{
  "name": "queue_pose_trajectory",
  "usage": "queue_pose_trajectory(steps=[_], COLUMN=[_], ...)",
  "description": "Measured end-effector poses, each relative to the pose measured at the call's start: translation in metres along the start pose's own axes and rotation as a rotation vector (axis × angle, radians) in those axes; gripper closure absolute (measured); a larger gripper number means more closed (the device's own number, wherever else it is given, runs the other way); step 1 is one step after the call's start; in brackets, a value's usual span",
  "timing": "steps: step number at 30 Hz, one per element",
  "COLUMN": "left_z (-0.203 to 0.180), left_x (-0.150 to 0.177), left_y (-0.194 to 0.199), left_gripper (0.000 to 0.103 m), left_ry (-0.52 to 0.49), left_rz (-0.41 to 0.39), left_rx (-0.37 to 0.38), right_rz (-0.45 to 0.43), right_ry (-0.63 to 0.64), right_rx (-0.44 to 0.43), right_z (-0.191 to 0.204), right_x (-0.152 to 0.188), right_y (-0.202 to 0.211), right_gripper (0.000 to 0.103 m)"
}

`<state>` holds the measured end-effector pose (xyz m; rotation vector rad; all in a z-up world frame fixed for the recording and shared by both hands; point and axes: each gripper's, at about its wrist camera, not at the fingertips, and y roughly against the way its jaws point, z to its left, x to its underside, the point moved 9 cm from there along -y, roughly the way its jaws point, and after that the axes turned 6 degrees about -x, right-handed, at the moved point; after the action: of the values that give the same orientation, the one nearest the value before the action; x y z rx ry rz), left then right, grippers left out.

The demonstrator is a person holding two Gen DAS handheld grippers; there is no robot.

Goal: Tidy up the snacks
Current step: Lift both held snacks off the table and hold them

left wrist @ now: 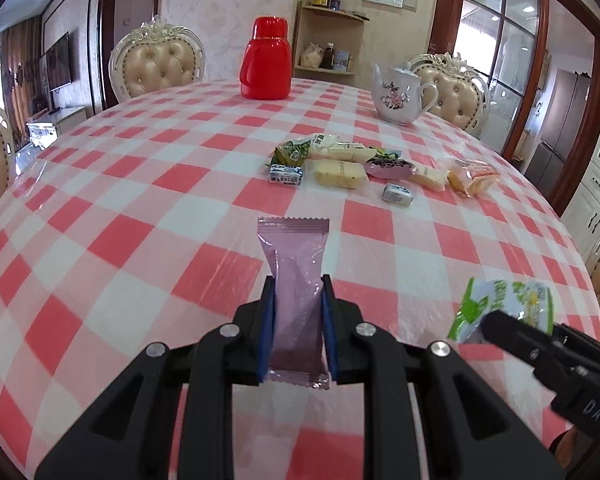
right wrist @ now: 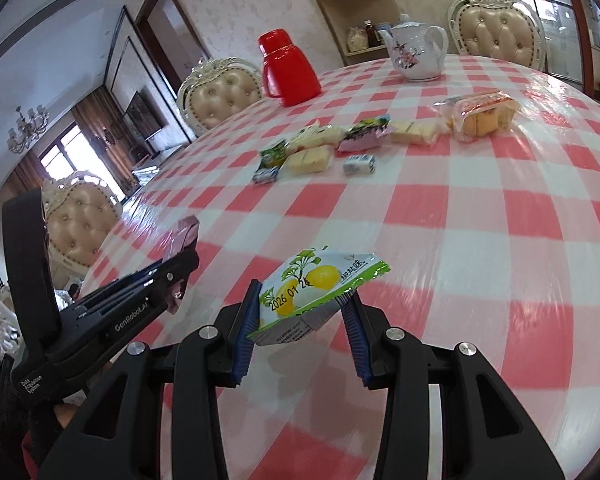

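Observation:
My left gripper (left wrist: 298, 294) is shut on a long pink snack packet (left wrist: 296, 280) and holds it upright above the checked tablecloth (left wrist: 140, 200). My right gripper (right wrist: 304, 300) is shut on a green and white lemon snack packet (right wrist: 320, 280), held above the cloth; it also shows at the right of the left wrist view (left wrist: 504, 308). The left gripper with its pink packet (right wrist: 186, 236) shows at the left of the right wrist view. A pile of several loose snacks (left wrist: 360, 164) lies mid-table, also in the right wrist view (right wrist: 340, 144).
A red thermos (left wrist: 266, 60) and a white flowered teapot (left wrist: 400, 94) stand at the far side of the table. An orange cracker pack (right wrist: 480, 114) lies right of the pile. Padded chairs (left wrist: 158, 62) ring the table.

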<state>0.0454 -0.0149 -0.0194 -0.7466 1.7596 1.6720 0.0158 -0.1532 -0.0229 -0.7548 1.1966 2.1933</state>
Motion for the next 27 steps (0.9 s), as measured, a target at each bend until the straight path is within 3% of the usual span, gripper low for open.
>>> queue_pose_trajectory(steps=[13, 27], left_z=[-0.001, 0.070], left_x=[0.034, 0.066], left_y=[0.061, 0.137], left_gripper=[0.081, 0.081], left_ry=[-0.077, -0.071], left_rz=[-0.041, -0.090], left_rx=[-0.041, -0.146], right_rz=[0.018, 0.049], right_ry=[0.108, 0.263], right_rx=[0.013, -0.073], right_z=[0.036, 0.124], right_x=[0.039, 0.075], right_y=[0.028, 0.045], right_gripper=[0.063, 0.063])
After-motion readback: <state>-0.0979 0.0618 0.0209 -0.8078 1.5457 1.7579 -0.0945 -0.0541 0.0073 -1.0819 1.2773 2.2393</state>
